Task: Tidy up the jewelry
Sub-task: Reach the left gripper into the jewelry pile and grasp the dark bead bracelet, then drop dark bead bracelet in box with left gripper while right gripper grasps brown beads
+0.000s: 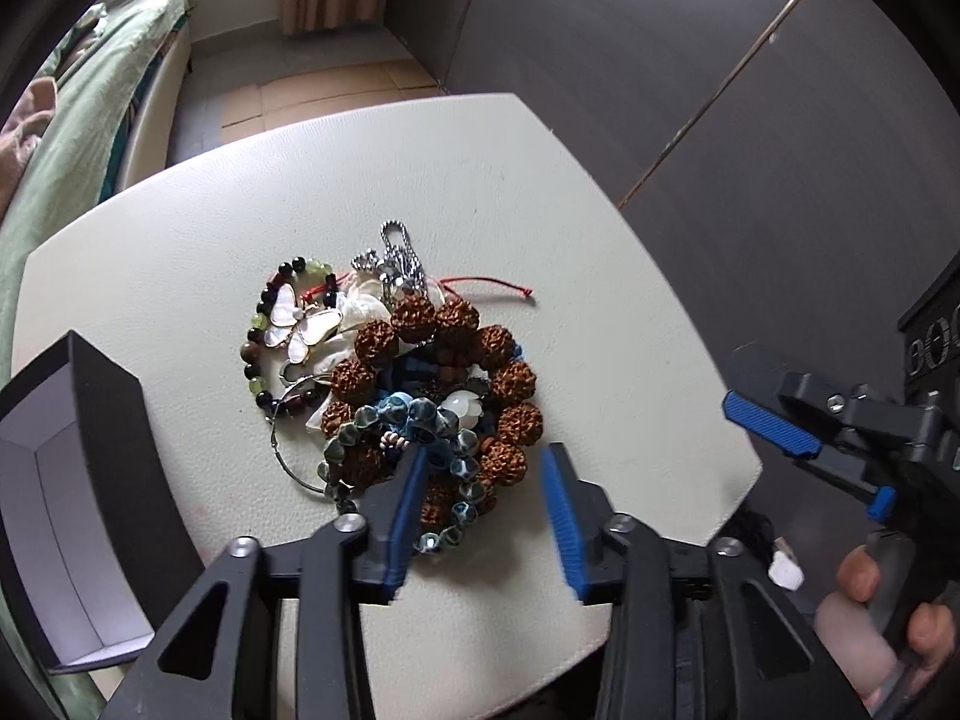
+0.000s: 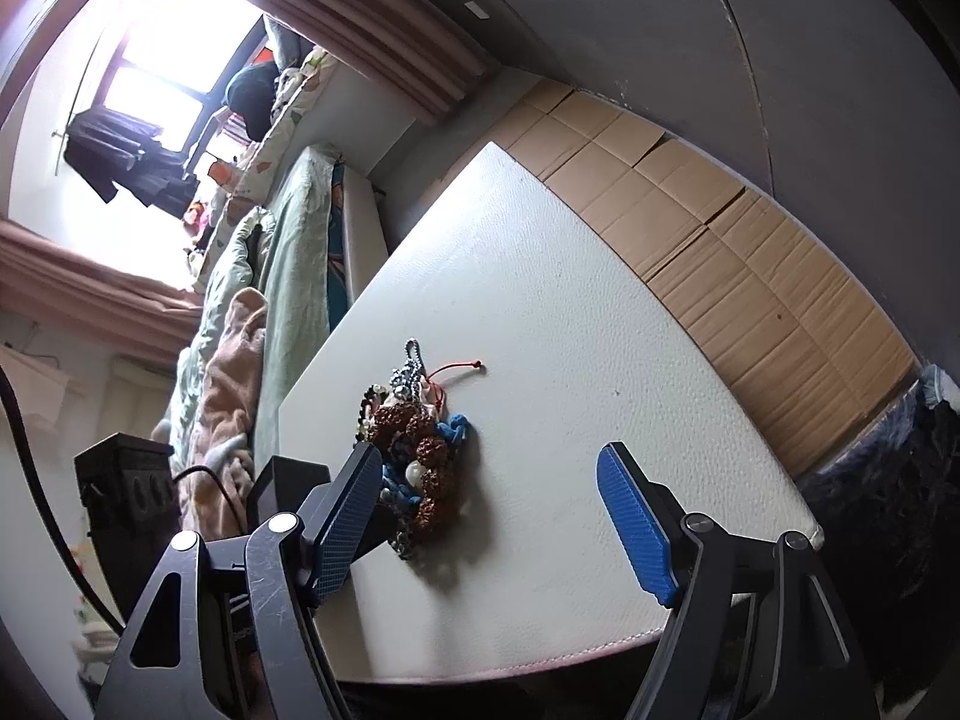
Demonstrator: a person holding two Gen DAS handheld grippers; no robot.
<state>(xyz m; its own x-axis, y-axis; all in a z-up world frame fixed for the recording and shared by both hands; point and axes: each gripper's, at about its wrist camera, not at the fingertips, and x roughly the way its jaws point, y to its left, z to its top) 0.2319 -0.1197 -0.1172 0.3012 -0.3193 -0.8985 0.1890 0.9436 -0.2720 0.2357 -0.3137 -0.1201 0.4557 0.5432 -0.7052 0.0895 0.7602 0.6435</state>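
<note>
A tangled jewelry pile [image 1: 396, 384] lies on the white table [image 1: 540, 210]: a brown rough-bead bracelet [image 1: 510, 384], a blue-grey bead bracelet [image 1: 420, 420], a dark and green bead bracelet [image 1: 264, 336], a pearl butterfly piece [image 1: 300, 324], a silver chain [image 1: 399, 258] and a red cord [image 1: 492, 283]. My left gripper [image 1: 486, 480] is open over the pile's near edge, empty. My right gripper [image 2: 489, 510] is open and empty near the pile [image 2: 414, 450]; it shows in the left wrist view [image 1: 798, 420] at the table's right edge.
An open black box with a pale lining [image 1: 78, 504] stands at the table's left edge. A bed with green bedding [image 1: 78, 138] lies beyond the table. Cardboard [image 2: 750, 252] covers the floor past the far edge. A dark wardrobe wall [image 1: 720, 90] stands to the right.
</note>
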